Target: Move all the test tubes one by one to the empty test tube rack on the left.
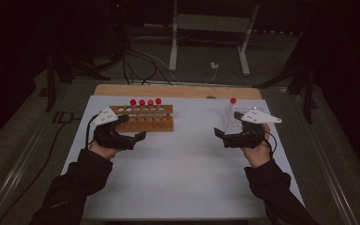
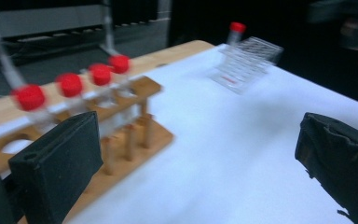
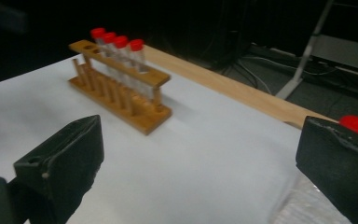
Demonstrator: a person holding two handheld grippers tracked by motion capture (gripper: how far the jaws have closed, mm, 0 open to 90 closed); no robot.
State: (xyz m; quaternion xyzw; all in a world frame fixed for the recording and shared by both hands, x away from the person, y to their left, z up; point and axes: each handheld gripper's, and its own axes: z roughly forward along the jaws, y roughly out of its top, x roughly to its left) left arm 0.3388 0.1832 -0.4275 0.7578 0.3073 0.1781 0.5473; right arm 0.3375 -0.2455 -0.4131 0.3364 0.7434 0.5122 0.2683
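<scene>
Both my forearms reach in from the bottom of the high view, each hand holding tongs; my left gripper (image 1: 143, 136) has its jaws spread wide with nothing between them, and my right gripper (image 1: 219, 133) is likewise released and empty; the wooden rack (image 1: 146, 118) stands just beyond my left gripper, close but apart, on the white table (image 1: 183, 159); four red-capped tubes (image 1: 145, 104) stand upright in a row along its right part, round holes to their left; in the left gripper view the rack is blurred and partly hidden behind the left jaw; a clear plastic rack (image 1: 236, 119) sits just behind my right gripper, partly covered by its grey plate, holding one red-capped tube (image 1: 233, 101); in the right gripper view that cap peeks over the right jaw, the tube body hidden.
</scene>
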